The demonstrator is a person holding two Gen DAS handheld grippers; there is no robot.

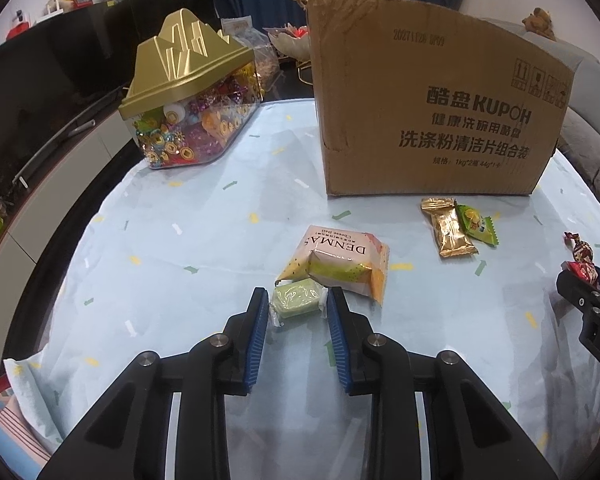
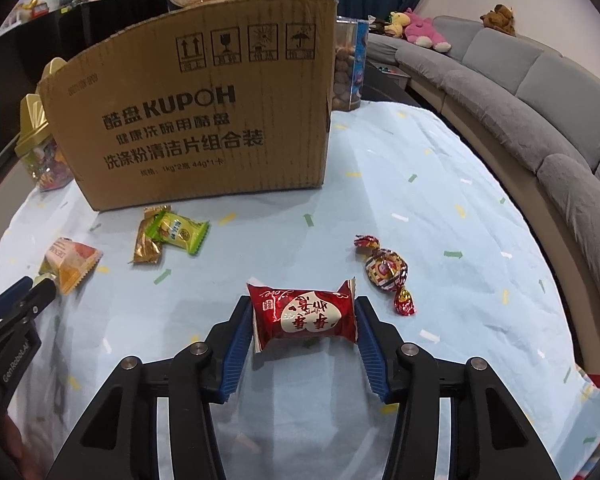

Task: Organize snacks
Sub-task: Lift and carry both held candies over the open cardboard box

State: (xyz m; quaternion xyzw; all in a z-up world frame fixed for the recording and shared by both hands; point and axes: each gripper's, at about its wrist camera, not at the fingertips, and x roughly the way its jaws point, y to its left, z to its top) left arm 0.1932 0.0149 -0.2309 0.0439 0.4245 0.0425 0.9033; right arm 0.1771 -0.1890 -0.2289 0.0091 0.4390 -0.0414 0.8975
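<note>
Our left tool has its blue pads on either side of a small green candy, pressing against the wrapper ends, so we read it as clamped on that piece, which sits on the surface right against a pink and yellow snack packet. Our right tool is closed on a red snack pack, both pads touching its crimped ends; the pack looks raised slightly off the cloth, though we cannot be sure.

The likely destination is the cardboard box standing at the back of the surface (its open top is not visible from either camera). To do this well, we judge each piece should be lifted straight up before moving, so the green candy does not drag the packet beside it. Soft wrappers crumple, so a firm but light squeeze seems wise, and we should clear the box wall fully before letting go.

Other pieces wait: a gold packet touching a green packet near the box front, and a twisted foil candy just right of the red pack.
</note>
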